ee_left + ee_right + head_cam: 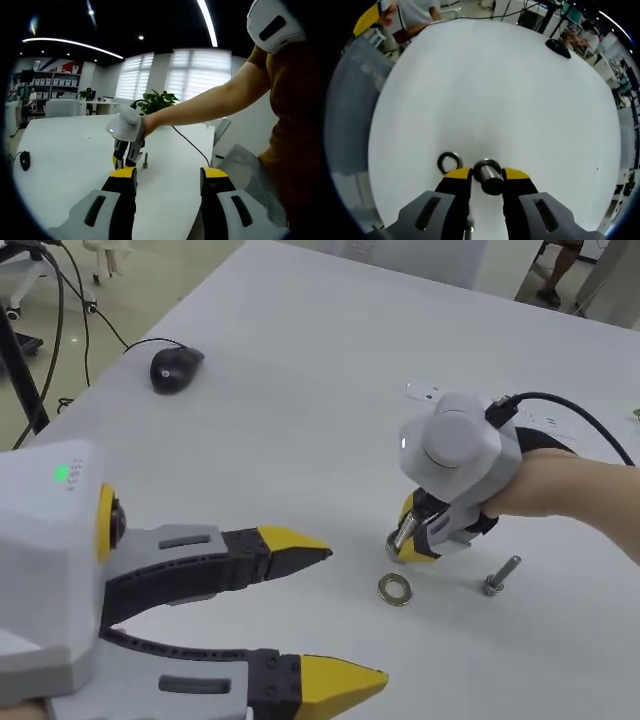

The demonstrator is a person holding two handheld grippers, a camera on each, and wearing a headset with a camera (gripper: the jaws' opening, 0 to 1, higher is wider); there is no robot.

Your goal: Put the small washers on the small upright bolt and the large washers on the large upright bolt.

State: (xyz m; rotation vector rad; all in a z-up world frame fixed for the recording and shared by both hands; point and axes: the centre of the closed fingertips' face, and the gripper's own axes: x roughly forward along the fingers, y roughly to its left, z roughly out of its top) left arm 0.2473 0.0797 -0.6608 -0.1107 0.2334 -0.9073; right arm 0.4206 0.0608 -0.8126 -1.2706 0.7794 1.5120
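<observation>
Left gripper (352, 615) up close, jaws spread wide, holding nothing, hovering clear of the work. Across the white table (300, 390) the right gripper (412, 543) points down, clamped tight on the large bolt (489, 176) (steadying it upright for loading, I'd say). 1 washer (395, 588) lies flat just beside it, ready to pick. Nearby, the small bolt (500, 576) stands free and bare.

Left tool (352, 615) hovers level, jaws wide apart; right tool (412, 545) points down, jaws clamped.
</observation>
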